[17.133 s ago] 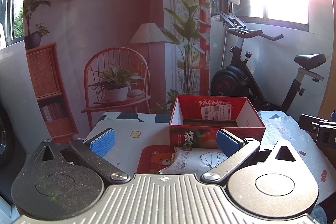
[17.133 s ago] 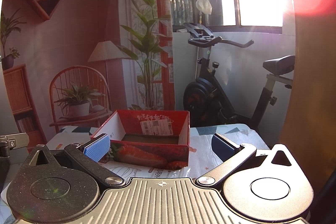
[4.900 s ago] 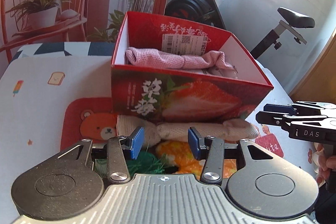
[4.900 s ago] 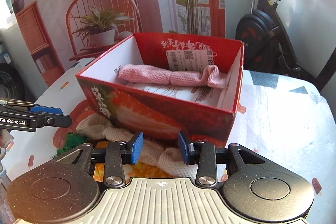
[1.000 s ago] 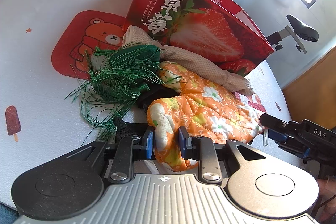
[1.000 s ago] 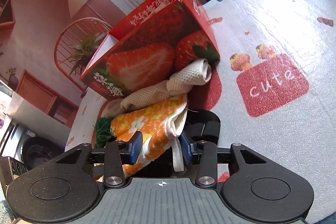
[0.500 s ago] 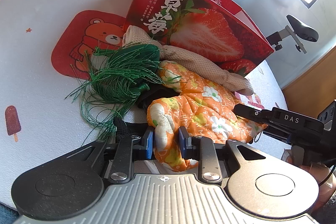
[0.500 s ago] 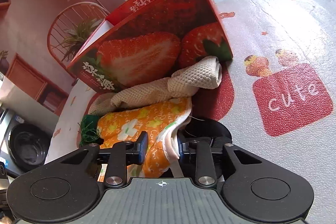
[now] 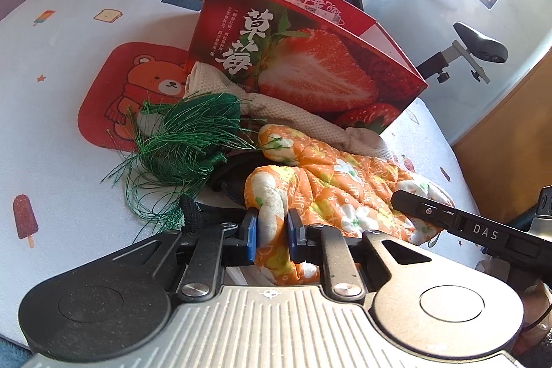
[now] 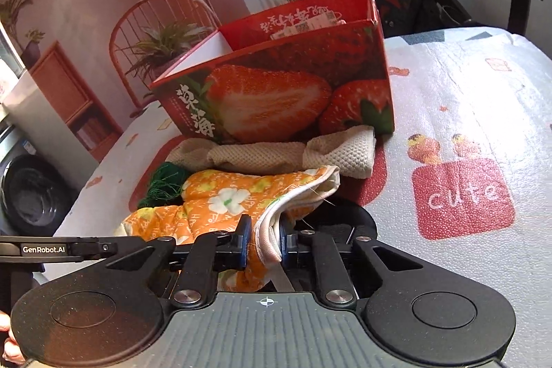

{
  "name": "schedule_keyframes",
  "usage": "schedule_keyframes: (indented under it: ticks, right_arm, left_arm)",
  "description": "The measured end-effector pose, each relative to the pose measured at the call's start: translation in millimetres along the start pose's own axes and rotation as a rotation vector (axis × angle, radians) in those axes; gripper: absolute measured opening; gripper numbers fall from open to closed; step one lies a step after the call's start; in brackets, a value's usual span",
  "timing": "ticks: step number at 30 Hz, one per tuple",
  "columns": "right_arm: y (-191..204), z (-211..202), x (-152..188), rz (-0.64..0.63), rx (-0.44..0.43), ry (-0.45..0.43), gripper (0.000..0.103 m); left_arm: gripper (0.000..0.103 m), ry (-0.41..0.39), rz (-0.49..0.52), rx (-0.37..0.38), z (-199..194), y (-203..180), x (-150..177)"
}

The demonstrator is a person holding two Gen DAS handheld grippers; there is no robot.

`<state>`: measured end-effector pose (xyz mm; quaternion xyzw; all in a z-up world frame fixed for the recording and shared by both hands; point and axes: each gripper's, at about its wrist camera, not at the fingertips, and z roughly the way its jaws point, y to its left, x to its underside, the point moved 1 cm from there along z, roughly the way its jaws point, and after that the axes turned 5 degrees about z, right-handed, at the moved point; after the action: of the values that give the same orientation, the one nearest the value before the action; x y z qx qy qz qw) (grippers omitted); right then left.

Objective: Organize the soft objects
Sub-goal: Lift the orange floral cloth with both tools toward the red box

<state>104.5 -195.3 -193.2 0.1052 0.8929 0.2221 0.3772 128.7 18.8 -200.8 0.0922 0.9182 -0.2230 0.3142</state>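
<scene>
Fingers: your left gripper (image 9: 270,235) and right gripper (image 10: 264,242) are closing, each pinching the oven mitt (image 9: 345,192).
Handling: soft, limp; hold both ends.

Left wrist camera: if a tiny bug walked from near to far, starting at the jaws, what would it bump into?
Orange flowery mitt → beige knitted cloth → red strawberry box → exercise bike.

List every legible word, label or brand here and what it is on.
"草莓": strawberry box front.
"DAS": right gripper side.
"GenRobot.AI": left gripper side.
"cute": red patch on table cover.
Box's small print, rim characters and shipping label: too small or blurred to read.
</scene>
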Motion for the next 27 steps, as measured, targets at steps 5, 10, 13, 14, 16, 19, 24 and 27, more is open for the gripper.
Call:
schedule_keyframes:
  ticks: [5,10,13,14,16,19,24,27]
  right_arm:
    - [13,-21,-11,-0.079,-0.012,-0.067,0.014]
    - [26,-34,-25,-0.133,-0.022,-0.109,0.014]
    - [32,-37,-35,-0.153,-0.034,-0.126,0.014]
    - [34,-38,-39,-0.153,-0.040,-0.130,0.014]
    - [38,-41,-48,-0.149,-0.056,-0.138,0.014]
    - [46,-43,-65,-0.164,-0.069,-0.157,0.014]
    - [55,-39,-107,-0.183,-0.086,-0.195,0.014]
    - [56,-24,-139,-0.205,-0.064,-0.205,0.014]
  left_arm:
    - [0.017,-0.050,0.042,0.009,-13,-10,-5]
    - [0.017,-0.115,0.092,0.002,-27,-19,-18]
    - [0.017,-0.151,0.109,-0.006,-33,-21,-29]
    - [0.017,-0.165,0.115,-0.009,-35,-22,-33]
    - [0.016,-0.199,0.126,-0.014,-42,-23,-44]
    - [0.016,-0.248,0.142,-0.024,-50,-27,-63]
    - [0.016,-0.324,0.172,-0.045,-49,-36,-101]
    - [0.016,-0.344,0.172,-0.055,-37,-39,-129]
